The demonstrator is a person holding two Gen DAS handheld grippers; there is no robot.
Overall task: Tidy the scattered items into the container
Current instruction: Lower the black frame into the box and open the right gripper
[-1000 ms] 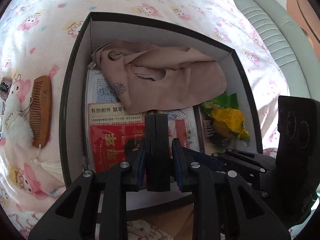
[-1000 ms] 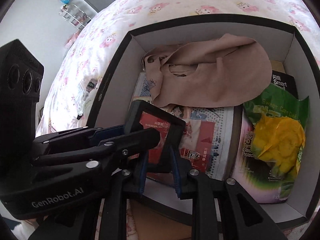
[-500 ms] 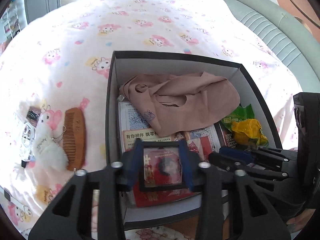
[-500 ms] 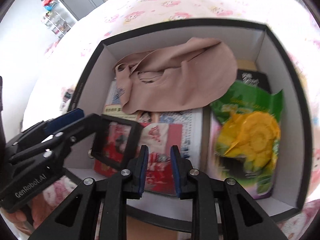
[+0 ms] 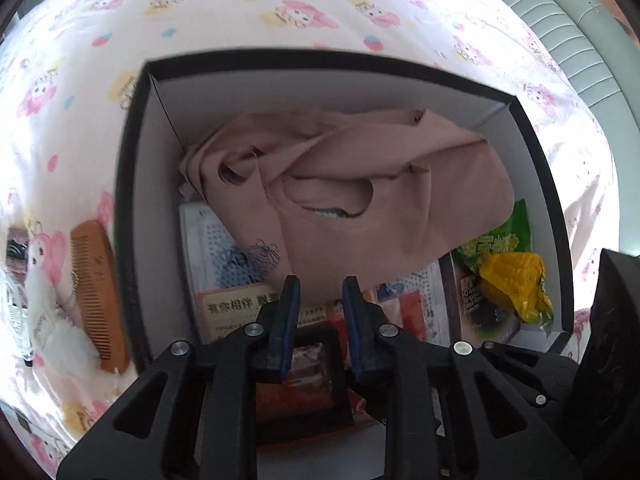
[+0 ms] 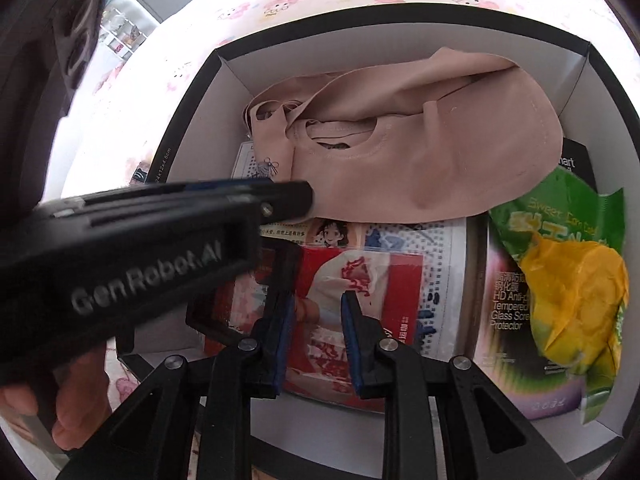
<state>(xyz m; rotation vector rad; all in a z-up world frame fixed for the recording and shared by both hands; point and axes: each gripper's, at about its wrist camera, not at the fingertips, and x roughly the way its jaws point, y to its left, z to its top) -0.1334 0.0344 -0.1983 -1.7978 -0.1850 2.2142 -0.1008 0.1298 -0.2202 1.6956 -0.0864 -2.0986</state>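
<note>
Both claws hang over the box (image 5: pixel 132 216). Left gripper (image 5: pixel 319 292) is closing, its jaws narrowly apart with nothing between the pads; a black frame (image 5: pixel 320 396) lies beneath, half hidden by its body. Right gripper (image 6: pixel 318 308) is slightly parted and empty, the other tool blocking its left view. A beige garment (image 6: pixel 420 140) covers booklets; a green snack packet (image 6: pixel 568 272) fills the lower right. A wooden comb (image 5: pixel 96 292) and white plush (image 5: pixel 52 320) lie on the bedsheet (image 5: pixel 280 8), centre left.

One box (image 5: pixel 128 184), one beige garment (image 5: pixel 380 200), one green-and-yellow snack bag (image 5: pixel 508 272), one comb (image 5: pixel 96 292), one white plush toy (image 5: pixel 48 308).
</note>
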